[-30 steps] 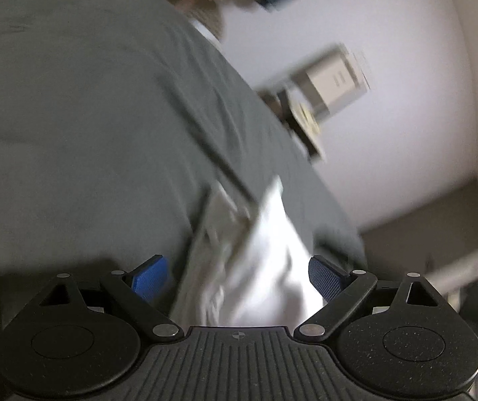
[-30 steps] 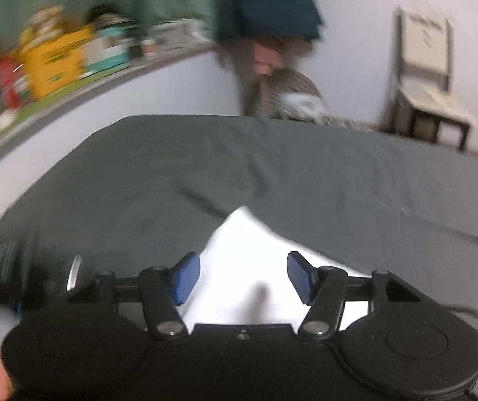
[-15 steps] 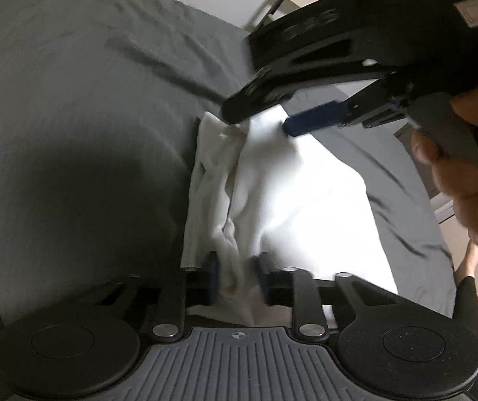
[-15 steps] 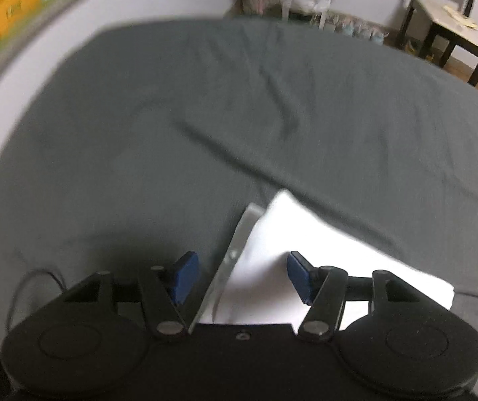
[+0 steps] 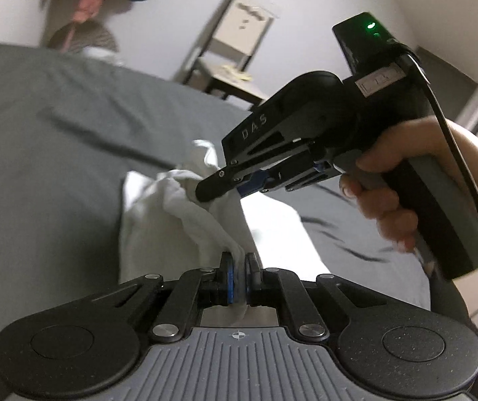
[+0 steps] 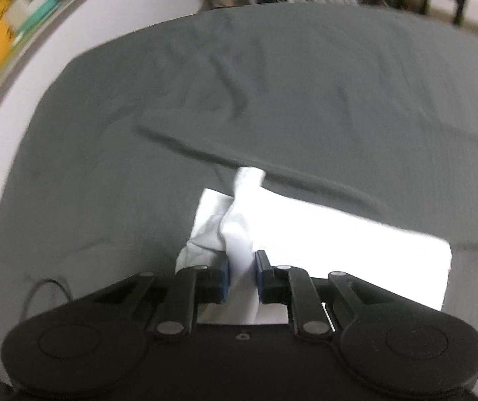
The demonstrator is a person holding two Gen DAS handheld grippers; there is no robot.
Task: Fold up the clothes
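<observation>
We find the white garment (image 5: 172,220) lying on the grey bedsheet (image 5: 45,153), its left edge pinched near by the left gripper (image 5: 237,264) and farther along by the closing right gripper (image 6: 241,267).

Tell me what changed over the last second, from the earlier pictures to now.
Both tools went from open to gripping the white garment: the left tool is shut on its near edge, and the right tool is closing on a bunched fold. The cloth is now lifted and gathered. The grey bedsheet stayed put.
</observation>
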